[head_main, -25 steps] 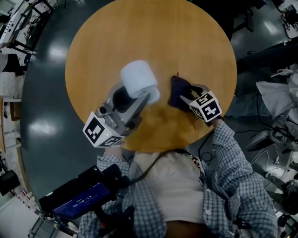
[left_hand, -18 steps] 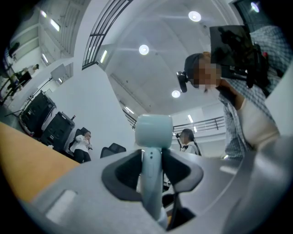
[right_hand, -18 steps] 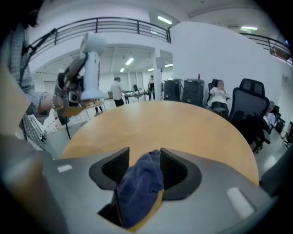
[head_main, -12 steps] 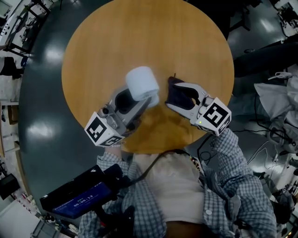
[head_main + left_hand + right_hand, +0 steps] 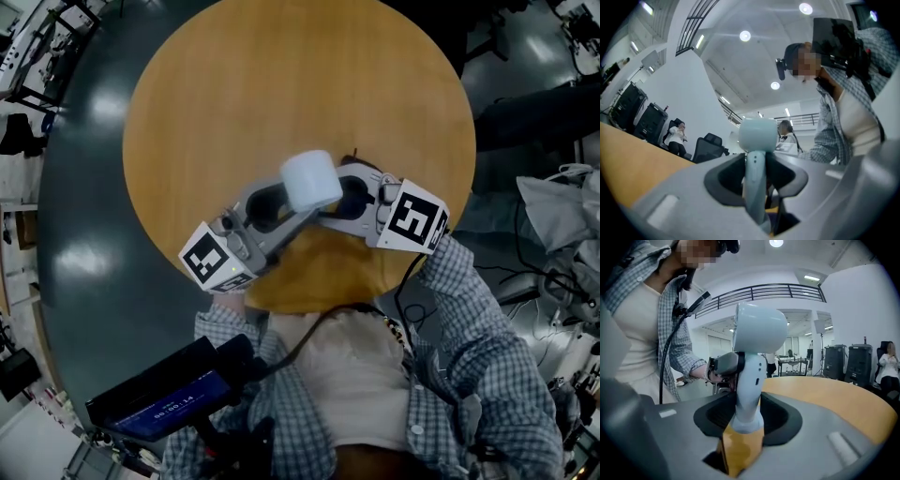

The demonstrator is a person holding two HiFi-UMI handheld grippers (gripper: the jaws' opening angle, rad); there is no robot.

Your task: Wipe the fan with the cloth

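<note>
A white hand-held fan (image 5: 311, 180) with a drum-shaped head is raised over the round wooden table (image 5: 281, 84). My left gripper (image 5: 289, 202) is shut on its stem (image 5: 754, 178). My right gripper (image 5: 342, 197) faces it from the right. Its jaws have just been closing, and the fan's lower stem (image 5: 746, 399) stands in the gap between them, with dark space on both sides. The dark blue cloth (image 5: 354, 157) lies on the table under the right gripper. Only one corner of it shows plainly.
The table's near edge lies just below both grippers. A device with a lit screen (image 5: 159, 408) hangs at the person's waist. Cables and gear (image 5: 553, 234) cover the floor at the right. Seated people (image 5: 677, 138) and equipment racks (image 5: 860, 364) show in the background.
The right gripper has lifted off the cloth and swung left to the fan, and its jaws have narrowed. The left gripper has carried the fan to the right, toward it.
</note>
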